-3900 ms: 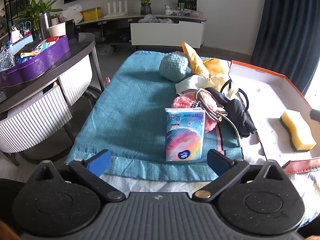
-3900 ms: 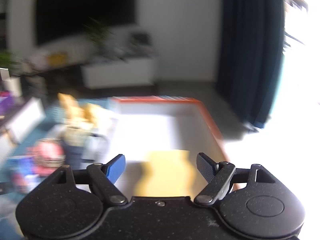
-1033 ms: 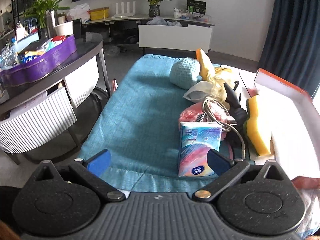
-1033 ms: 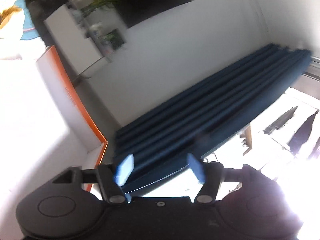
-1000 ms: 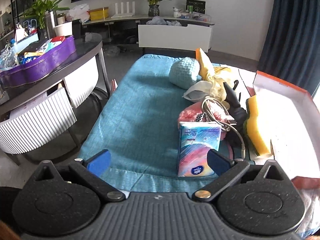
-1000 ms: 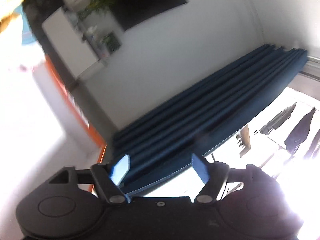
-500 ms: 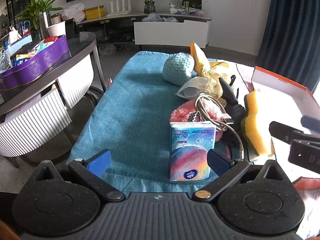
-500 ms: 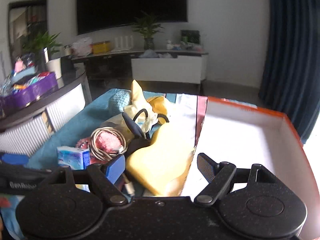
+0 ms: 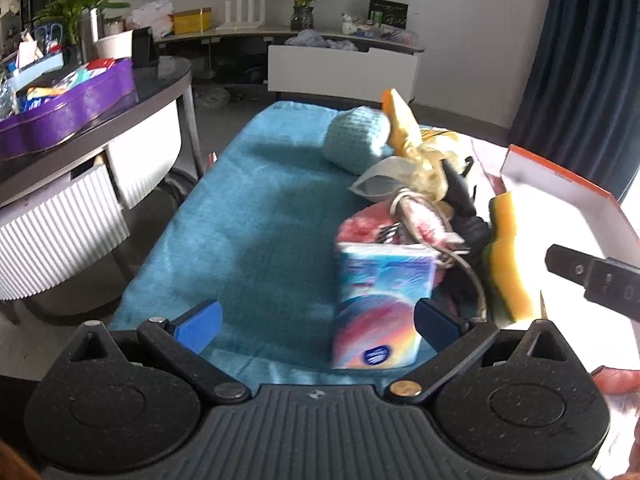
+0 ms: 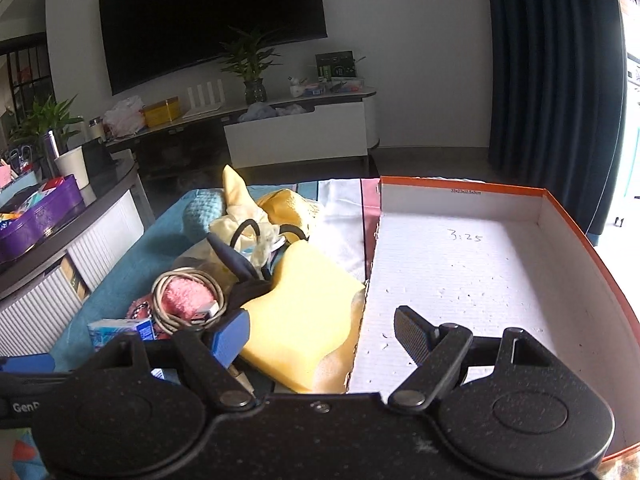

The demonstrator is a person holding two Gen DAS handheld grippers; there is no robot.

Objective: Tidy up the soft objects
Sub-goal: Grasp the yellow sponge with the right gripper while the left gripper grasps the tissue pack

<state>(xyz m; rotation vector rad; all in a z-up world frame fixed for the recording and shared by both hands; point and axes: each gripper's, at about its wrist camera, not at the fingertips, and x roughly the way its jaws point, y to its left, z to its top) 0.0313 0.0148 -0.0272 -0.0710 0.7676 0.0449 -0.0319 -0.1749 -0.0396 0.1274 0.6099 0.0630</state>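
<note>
Both hand-held grippers are spread wide and empty, but the right hand-held gripper [image 10: 322,330] is nearer: the yellow sponge [image 10: 304,312] sits straight ahead between its fingers, long axis running away, propped against the box [image 10: 472,264] wall.

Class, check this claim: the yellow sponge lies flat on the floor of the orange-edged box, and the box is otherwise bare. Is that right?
Not quite. The yellow sponge is not on the floor of the box; it leans on the box's outer edge, against the pile of soft things. The box is entirely bare, as the right wrist view shows.
</note>
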